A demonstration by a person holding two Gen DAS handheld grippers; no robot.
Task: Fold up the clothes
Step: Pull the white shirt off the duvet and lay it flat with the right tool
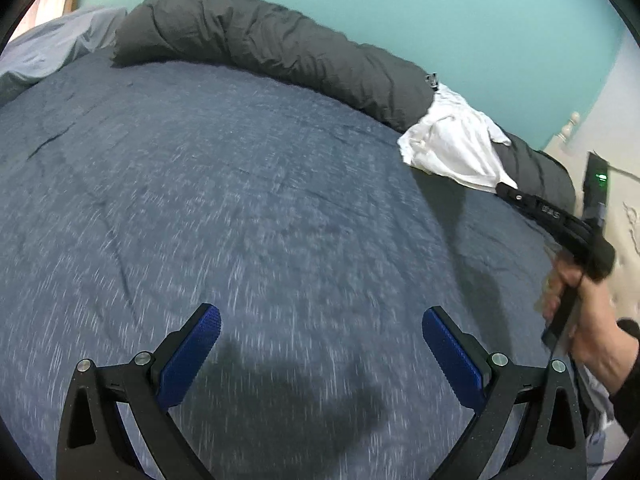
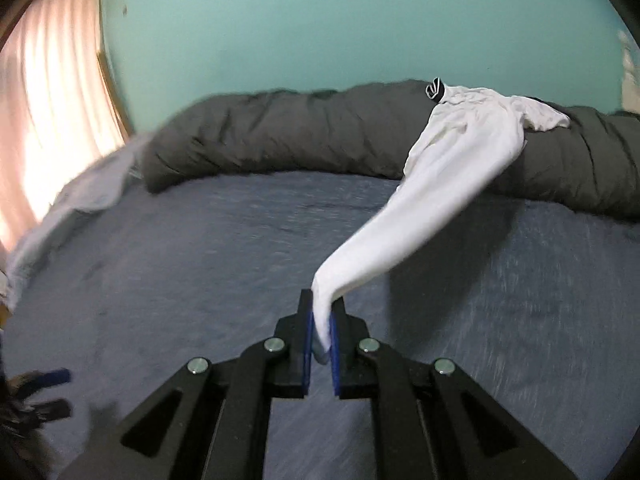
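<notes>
My right gripper (image 2: 321,332) is clamped on a bunched end of the white garment (image 2: 452,176), the cloth pinched between the blue pads (image 2: 307,344). From there the garment stretches up and away in a taut band, its far part draped over the rolled grey duvet (image 2: 280,136) at the back of the bed (image 2: 200,264). A small black tab (image 2: 435,90) sits at its top edge.

My left gripper (image 1: 321,354) hangs wide open over bare blue bedspread, holding nothing, well apart from the garment.

I judge the task barely begun: the garment is only grasped, not spread flat, and no fold is visible. Left to do is laying it on the bed, smoothing it, and folding it. A pale cloth (image 2: 80,196) lies crumpled at the far left; I can't tell if it is laundry.
</notes>
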